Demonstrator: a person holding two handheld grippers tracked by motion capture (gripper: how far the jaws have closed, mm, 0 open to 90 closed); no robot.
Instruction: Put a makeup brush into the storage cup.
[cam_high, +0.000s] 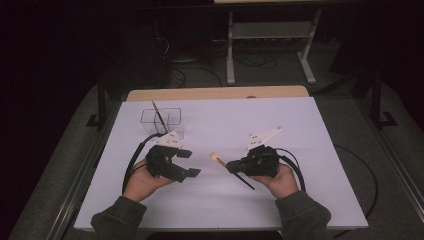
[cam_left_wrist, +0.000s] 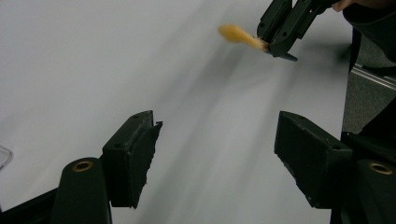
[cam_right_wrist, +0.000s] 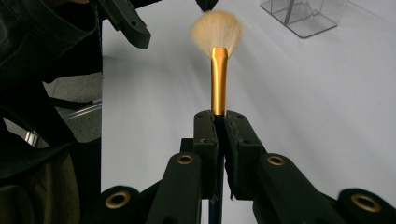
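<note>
Makeup brush (cam_right_wrist: 216, 51) first: it sits clamped in the right gripper (cam_right_wrist: 217, 116), whose jaws are pinched tight on the dark handle just below the gold ferrule, the pale fan of bristles pointing straight away from the gripper's camera. From the high view the brush (cam_high: 216, 157) hangs over the middle of the white table (cam_high: 310, 165), bristle tip toward nine o'clock and the thin black handle tail sticking out behind the right gripper (cam_high: 231, 166) toward four o'clock. It looks lifted clear of the surface rather than lying on it, though I can't be sure of that.

The left gripper (cam_high: 189, 162) waits just beside it at the nine o'clock side, jaws spread wide with nothing between them; its own camera shows bare tabletop in the gap (cam_left_wrist: 217, 154), and the brush tip (cam_left_wrist: 238, 35) off at one o'clock.

A clear organizer box (cam_high: 162, 120) stands at eleven o'clock from the grippers, already holding one slim dark stick.

My read: the brush has been picked up and is in transit, likely toward that box. The next move would call for swinging the brush up toward eleven o'clock, tipping it upright, and lowering the handle into a free compartment before letting go; the left gripper could steady the box.
</note>
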